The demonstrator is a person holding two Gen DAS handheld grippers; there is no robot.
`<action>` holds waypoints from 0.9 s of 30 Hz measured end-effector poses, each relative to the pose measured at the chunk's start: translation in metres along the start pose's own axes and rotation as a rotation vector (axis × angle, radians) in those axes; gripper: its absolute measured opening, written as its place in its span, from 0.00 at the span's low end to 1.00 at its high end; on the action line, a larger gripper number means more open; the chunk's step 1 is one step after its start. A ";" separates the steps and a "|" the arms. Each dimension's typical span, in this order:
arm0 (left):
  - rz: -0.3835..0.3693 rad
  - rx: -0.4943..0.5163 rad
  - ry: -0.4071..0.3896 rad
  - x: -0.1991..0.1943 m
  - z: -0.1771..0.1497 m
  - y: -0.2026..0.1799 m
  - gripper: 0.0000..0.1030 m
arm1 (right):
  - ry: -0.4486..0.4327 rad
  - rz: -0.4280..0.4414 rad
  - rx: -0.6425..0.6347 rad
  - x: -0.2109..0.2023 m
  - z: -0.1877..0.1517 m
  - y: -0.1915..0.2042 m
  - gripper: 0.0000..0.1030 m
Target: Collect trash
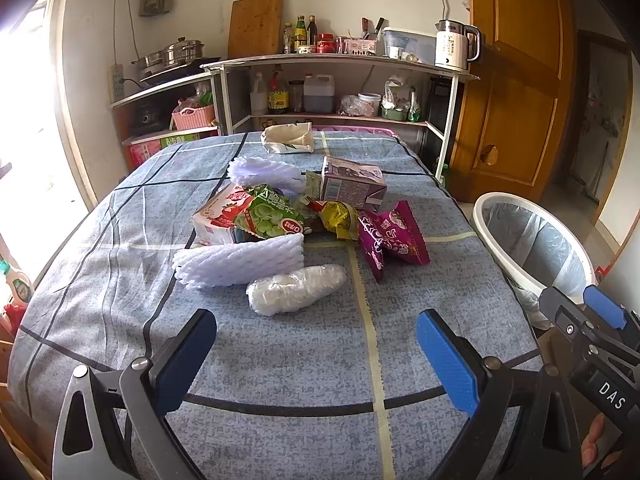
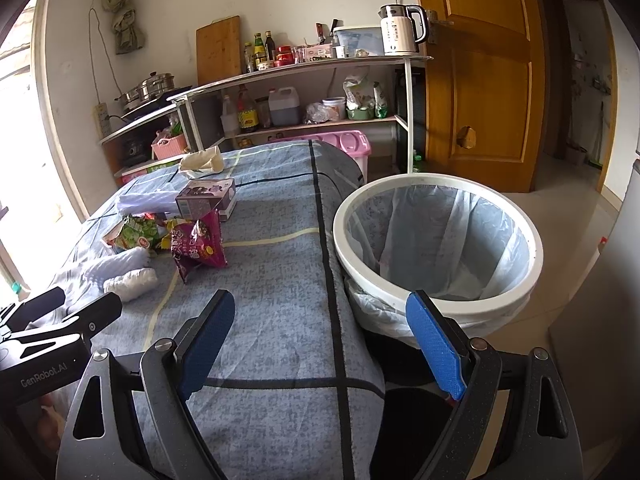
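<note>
Trash (image 1: pixel 288 220): heaped mid-table, untouched. Left wrist view: left gripper (image 1: pixel 316 344) spread, empty, short of plastic wad (image 1: pixel 296 288); foam net (image 1: pixel 244 264) touches it, may snag and drag. Right wrist view: right gripper (image 2: pixel 320 336) spread, empty; bin (image 2: pixel 436 248) beside table edge, light wrappers could miss.

tablecloth (image 1: pixel 120 280): grey-blue, mottled, w/ black + cream grid lines
foam nets (image 1: pixel 240 264): white, honeycomb mesh
plastic wad (image 1: pixel 296 288): clear-whitish
snack bag (image 1: pixel 394 240): magenta-purple, white lettering
grape bag (image 1: pixel 270 216): green, red/white logo
wrapper (image 1: pixel 340 218): yellow-gold w/ red
carton (image 1: pixel 352 184): purple-grey, small print
2nd carton (image 1: pixel 216 220): white w/ red
bin (image 2: pixel 436 308): white rim, see-thru liner w/ white streaks
gripper pads (image 1: pixel 448 360): blue, textured; frames dark grey
door (image 1: pixel 516 80): orange-brown wood
kettle (image 1: pixel 452 46): white + steel
</note>
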State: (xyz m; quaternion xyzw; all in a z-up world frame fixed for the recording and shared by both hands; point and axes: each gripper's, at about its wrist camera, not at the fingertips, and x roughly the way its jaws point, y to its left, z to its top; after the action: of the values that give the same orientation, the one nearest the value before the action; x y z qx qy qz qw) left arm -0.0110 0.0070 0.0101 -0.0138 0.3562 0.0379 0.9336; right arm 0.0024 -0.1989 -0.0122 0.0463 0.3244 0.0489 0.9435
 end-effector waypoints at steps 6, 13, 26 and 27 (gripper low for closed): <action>-0.001 -0.005 -0.004 0.000 0.000 0.009 0.99 | -0.005 0.000 0.000 -0.001 0.000 0.000 0.85; 0.000 -0.009 -0.004 -0.001 0.000 0.010 0.99 | -0.004 -0.002 -0.002 -0.002 0.000 0.001 0.85; 0.004 -0.010 -0.003 -0.002 0.000 0.010 0.99 | 0.001 -0.001 -0.005 -0.004 0.001 0.001 0.85; 0.003 -0.010 -0.003 -0.002 0.000 0.010 0.99 | 0.000 0.000 -0.005 -0.004 0.001 0.001 0.85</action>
State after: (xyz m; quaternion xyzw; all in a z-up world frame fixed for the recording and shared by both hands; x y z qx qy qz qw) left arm -0.0134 0.0171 0.0119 -0.0178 0.3546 0.0413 0.9339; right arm 0.0000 -0.1986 -0.0089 0.0439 0.3242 0.0495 0.9437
